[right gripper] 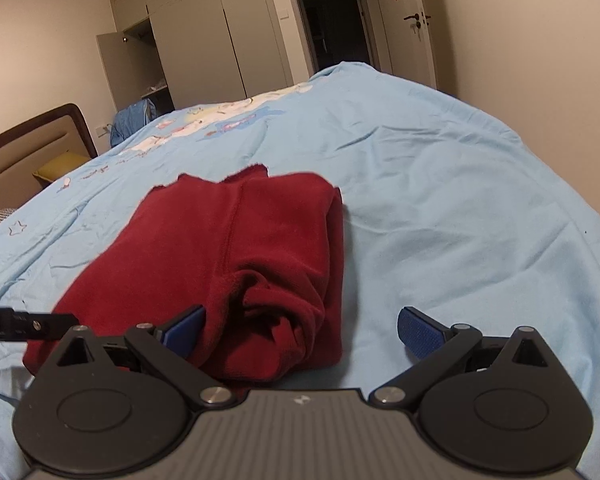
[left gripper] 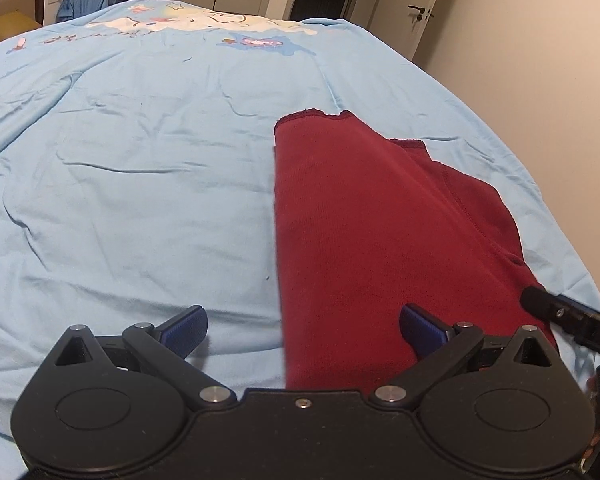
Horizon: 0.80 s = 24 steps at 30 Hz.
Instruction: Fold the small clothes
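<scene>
A dark red garment (left gripper: 360, 220) lies folded lengthwise on the light blue bed cover (left gripper: 140, 160). My left gripper (left gripper: 304, 330) is open just above the garment's near left edge, its right pad (left gripper: 420, 330) over the cloth and its left pad (left gripper: 186, 330) over the cover. In the right wrist view the garment (right gripper: 228, 256) shows a bunched fold at its near right end. My right gripper (right gripper: 300, 330) is open, its left pad (right gripper: 184, 332) beside the bunched fold and its right pad (right gripper: 418, 332) over the cover (right gripper: 460, 220). Neither holds anything.
The other gripper's black tip shows at the right of the left wrist view (left gripper: 560, 316) and at the left of the right wrist view (right gripper: 28, 324). A headboard (right gripper: 28, 148), wardrobe (right gripper: 204, 40) and door (right gripper: 412, 24) stand beyond the bed.
</scene>
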Each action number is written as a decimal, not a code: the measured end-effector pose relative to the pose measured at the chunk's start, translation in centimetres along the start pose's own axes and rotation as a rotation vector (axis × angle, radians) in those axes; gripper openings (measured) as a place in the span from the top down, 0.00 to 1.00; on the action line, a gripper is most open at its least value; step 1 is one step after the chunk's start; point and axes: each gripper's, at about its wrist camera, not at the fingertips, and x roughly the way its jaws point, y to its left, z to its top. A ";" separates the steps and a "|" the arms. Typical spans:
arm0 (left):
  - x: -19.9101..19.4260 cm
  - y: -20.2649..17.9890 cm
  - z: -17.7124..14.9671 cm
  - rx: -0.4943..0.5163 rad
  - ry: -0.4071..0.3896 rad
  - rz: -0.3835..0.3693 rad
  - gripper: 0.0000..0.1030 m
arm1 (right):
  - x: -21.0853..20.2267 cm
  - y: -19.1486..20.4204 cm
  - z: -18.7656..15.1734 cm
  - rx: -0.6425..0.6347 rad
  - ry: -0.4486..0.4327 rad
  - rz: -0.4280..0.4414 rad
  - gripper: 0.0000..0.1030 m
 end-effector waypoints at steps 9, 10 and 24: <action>0.2 0.0 -0.1 -0.008 0.011 -0.007 0.01 | 1.5 -0.9 3.2 0.007 -0.033 -0.072 0.00; 0.3 0.0 0.0 -0.009 0.013 -0.008 0.01 | 1.9 -1.2 3.4 0.015 -0.025 -0.083 0.00; 0.0 0.0 1.1 0.008 0.017 -0.012 0.01 | 6.5 -2.3 4.7 -0.044 -0.001 -0.236 0.00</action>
